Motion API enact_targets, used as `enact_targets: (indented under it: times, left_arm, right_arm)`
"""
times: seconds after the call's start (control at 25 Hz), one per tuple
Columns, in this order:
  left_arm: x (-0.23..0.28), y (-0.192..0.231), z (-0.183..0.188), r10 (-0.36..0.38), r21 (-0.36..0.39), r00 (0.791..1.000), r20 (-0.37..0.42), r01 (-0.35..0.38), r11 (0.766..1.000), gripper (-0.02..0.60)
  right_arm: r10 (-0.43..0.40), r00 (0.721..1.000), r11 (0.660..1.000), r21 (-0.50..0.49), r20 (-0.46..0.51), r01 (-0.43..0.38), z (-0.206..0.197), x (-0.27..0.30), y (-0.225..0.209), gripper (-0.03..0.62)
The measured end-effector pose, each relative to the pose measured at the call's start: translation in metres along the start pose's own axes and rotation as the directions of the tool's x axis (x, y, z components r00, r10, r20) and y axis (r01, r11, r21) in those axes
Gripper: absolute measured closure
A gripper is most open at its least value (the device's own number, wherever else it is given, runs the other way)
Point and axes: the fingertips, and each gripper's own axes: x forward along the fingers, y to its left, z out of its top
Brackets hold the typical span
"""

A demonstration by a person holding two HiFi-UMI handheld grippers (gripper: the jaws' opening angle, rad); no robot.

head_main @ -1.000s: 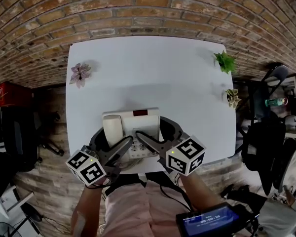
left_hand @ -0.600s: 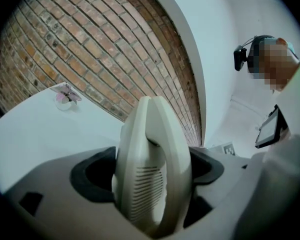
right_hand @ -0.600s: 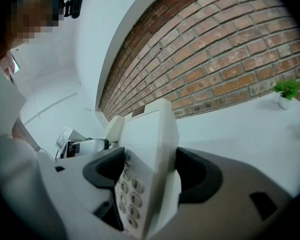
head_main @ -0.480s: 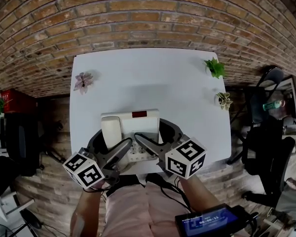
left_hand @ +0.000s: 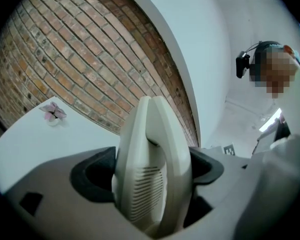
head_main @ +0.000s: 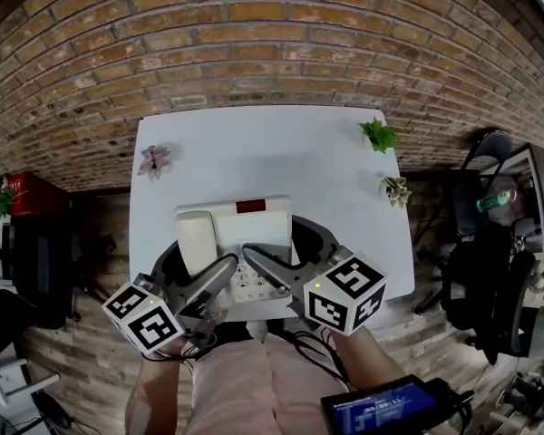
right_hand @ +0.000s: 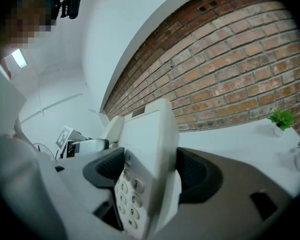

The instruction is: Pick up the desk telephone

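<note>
The left gripper (left_hand: 150, 176) has its jaws clamped across the handset (left_hand: 149, 144) side of the desk telephone (head_main: 240, 243). The right gripper (right_hand: 152, 176) has its jaws set wide and pressed on the opposite side, beside the keypad (right_hand: 126, 196). Between them the telephone sits level over the near edge of the white table (head_main: 272, 143), apparently lifted clear of the top.

Handling, as judged from here:
- The casing looks like rigid moulded plastic: stiff, fairly light, unlikely to flex under the pads.
- The surface is smooth, so it may slip. A firm two-sided hold on the base edges suits it best.
- The handset only rests in its cradle. Tilting the body could let it slide off, so the left grip pinning it down is sensible.

Appearance: cream-white body, handset along the side nearer the pink flower (head_main: 153, 161), a dark red display window (head_main: 251, 207) toward the table's far edge, grey numbered keys.
</note>
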Motion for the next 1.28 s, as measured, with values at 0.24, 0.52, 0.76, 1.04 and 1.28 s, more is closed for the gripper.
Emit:
enact_targets:
  times: [0.24, 0.52, 0.76, 1.04, 1.28]
  left_arm:
    - [-0.004, -0.023, 0.017, -0.006, 0.031, 1.0, 0.019, 0.006, 1.0, 0.146]
    - [-0.009, -0.044, 0.033, -0.02, 0.069, 0.999, 0.036, 0.017, 0.997, 0.146]
    - [-0.009, -0.05, 0.037, -0.026, 0.073, 0.999, 0.042, 0.023, 0.997, 0.146]
    - [-0.009, -0.053, 0.039, -0.021, 0.08, 0.999, 0.043, 0.018, 0.997, 0.146]
    - [-0.008, -0.052, 0.037, -0.014, 0.079, 0.999, 0.04, 0.011, 0.997, 0.146]
  right_arm:
    - [0.0, 1.0, 1.0, -0.02, 0.026, 0.0, 0.021, -0.015, 0.012, 0.26]
    - [0.003, 0.998, 0.999, -0.046, 0.063, 0.0, 0.042, -0.028, 0.024, 0.258]
    - [-0.001, 0.997, 0.998, -0.065, 0.074, 0.006, 0.048, -0.033, 0.027, 0.26]
    - [0.001, 0.997, 0.998, -0.064, 0.078, 0.004, 0.05, -0.034, 0.027, 0.26]
    - [0.003, 0.997, 0.998, -0.062, 0.076, 0.002, 0.049, -0.034, 0.026, 0.26]
